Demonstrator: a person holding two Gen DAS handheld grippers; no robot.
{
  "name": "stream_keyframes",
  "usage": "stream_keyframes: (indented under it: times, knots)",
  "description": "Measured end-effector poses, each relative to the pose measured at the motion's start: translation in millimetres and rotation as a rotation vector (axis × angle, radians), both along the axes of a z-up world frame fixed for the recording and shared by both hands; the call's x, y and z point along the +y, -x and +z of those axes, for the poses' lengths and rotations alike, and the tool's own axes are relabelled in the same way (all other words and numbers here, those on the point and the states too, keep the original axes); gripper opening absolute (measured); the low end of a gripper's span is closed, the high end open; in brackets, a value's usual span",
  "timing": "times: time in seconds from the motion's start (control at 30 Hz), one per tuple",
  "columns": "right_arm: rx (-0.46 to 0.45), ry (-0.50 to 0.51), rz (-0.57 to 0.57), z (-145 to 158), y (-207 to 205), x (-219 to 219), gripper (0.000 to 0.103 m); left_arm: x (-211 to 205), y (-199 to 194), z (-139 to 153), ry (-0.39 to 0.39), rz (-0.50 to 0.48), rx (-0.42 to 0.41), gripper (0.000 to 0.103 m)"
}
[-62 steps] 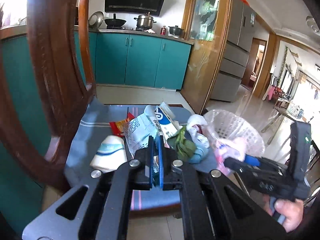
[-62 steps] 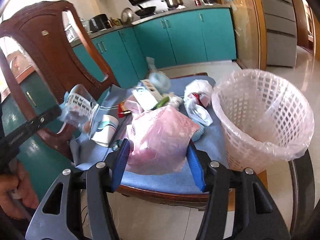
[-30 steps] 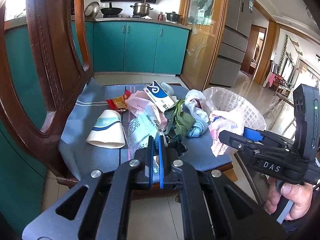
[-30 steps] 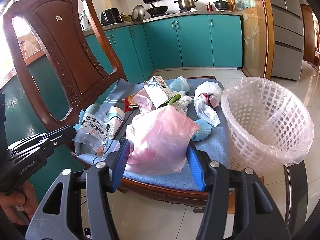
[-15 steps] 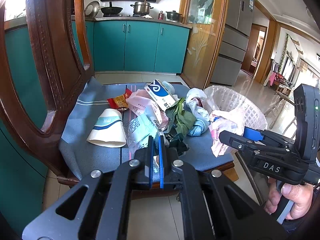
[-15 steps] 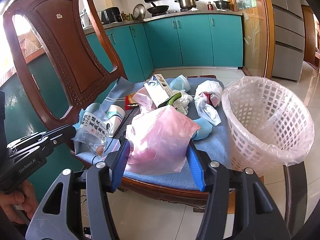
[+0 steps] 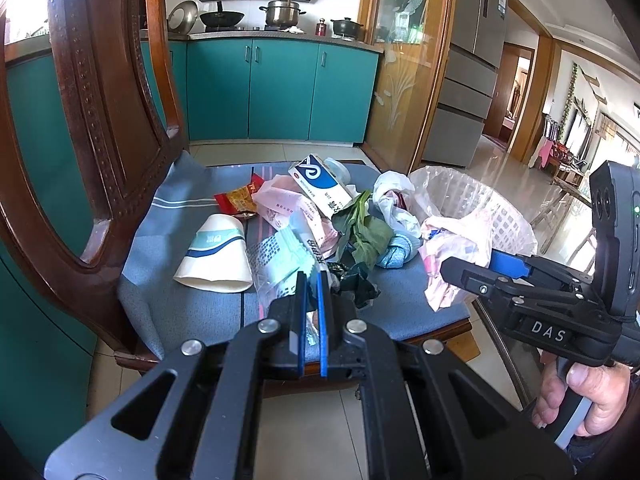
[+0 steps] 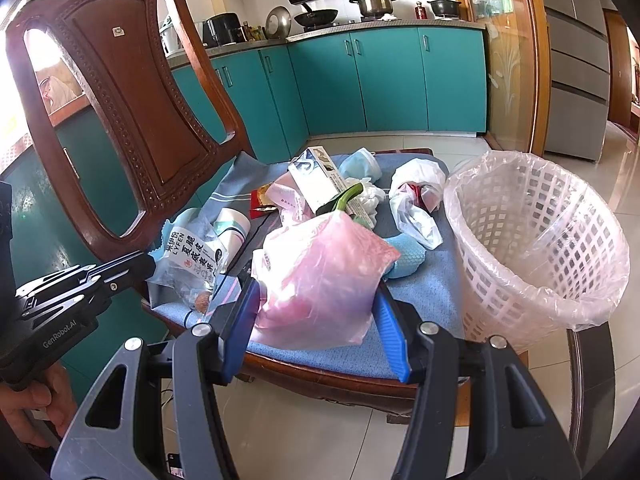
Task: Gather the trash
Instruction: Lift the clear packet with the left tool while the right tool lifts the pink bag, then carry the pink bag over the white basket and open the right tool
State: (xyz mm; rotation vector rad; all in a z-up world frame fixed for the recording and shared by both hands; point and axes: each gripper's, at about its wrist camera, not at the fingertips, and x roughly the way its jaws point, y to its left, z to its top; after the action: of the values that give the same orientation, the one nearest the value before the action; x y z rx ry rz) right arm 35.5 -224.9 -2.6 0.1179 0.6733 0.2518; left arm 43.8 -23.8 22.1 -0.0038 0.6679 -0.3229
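Pink translucent plastic bag (image 8: pixel 320 276) sits clamped between the blue pads of the right gripper (image 8: pixel 316 320), bulging above the jaws, lifted clear of the seat. White lattice plastic basket lined with a clear bag (image 8: pixel 536 248) stands just right of that gripper, at the seat's right edge; the pink bag is beside it, not over the rim.

Left gripper (image 7: pixel 312 312) is clenched on a crinkly clear printed wrapper (image 7: pixel 280 268), pads almost together with the film pinched between them. In the right wrist view the same wrapper (image 8: pixel 192 256) hangs from its tip, left of the right gripper.

Blue striped seat cushion (image 7: pixel 180 304) of the dark carved wooden chair (image 8: pixel 132 120) carries the remaining trash ahead of both grippers:
- white paper cup with a teal band (image 7: pixel 214 256), on its side, ahead-left of the left gripper
- blue-and-white carton (image 7: pixel 320 188), farther ahead
- green leaf (image 7: pixel 368 236), just right of the wrapper
- red-and-yellow snack packet (image 7: pixel 240 200), beyond the cup
- crumpled white plastic bag (image 8: pixel 416 204), next to the basket

A hand (image 7: pixel 580 400) grips the right gripper's handle.
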Motion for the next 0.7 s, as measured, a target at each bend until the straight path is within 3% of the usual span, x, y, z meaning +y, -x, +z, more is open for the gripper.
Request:
stream_keyframes:
  times: [0.2,0.3,0.47,0.7]
  knots:
    - [-0.018,0.005,-0.014,5,-2,-6,0.056,0,0,0,0.000,0.001,-0.001,0.006]
    - [-0.069,0.032,-0.071,18,-8,-23,0.056,1,0,-1,0.001,0.002,0.000,0.006]
    - [-0.142,0.017,-0.249,43,-34,-88,0.056,2,1,0,0.003,0.003,-0.004,0.006]
    - [-0.097,-0.026,-0.428,34,-62,-172,0.057,3,1,0,0.002,0.005,0.000,0.006]
